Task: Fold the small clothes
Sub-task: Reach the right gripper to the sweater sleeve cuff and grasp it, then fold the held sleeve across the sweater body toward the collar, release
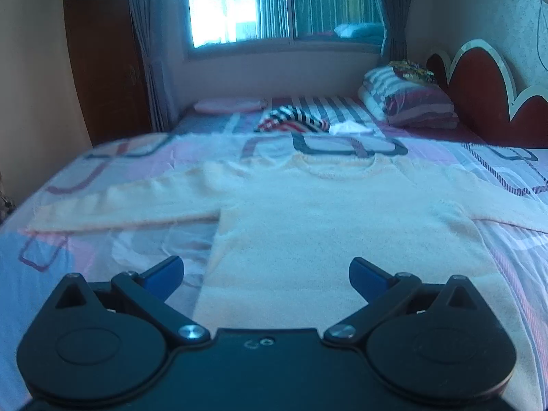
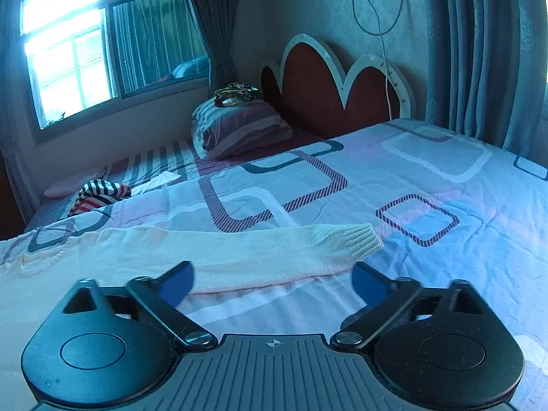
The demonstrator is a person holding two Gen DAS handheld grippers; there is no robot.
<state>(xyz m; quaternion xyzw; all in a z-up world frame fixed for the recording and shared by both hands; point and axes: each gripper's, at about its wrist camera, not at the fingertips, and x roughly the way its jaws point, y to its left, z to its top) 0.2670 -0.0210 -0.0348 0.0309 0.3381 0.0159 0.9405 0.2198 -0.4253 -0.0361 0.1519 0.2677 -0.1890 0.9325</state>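
Note:
A pale cream knit sweater (image 1: 325, 219) lies flat on the bed, front up, both sleeves spread out sideways. My left gripper (image 1: 266, 275) is open and empty, hovering over the sweater's lower left hem. In the right wrist view the sweater's right sleeve (image 2: 281, 250) stretches across, its ribbed cuff (image 2: 356, 239) pointing right. My right gripper (image 2: 273, 282) is open and empty, just in front of that sleeve, near the cuff end.
The bed has a pink, white and blue patterned sheet (image 2: 428, 178). A striped garment (image 1: 291, 123) and folded bedding with a pillow (image 1: 407, 102) lie at the far side. A red headboard (image 2: 315, 96) and a window (image 1: 281, 3) stand beyond.

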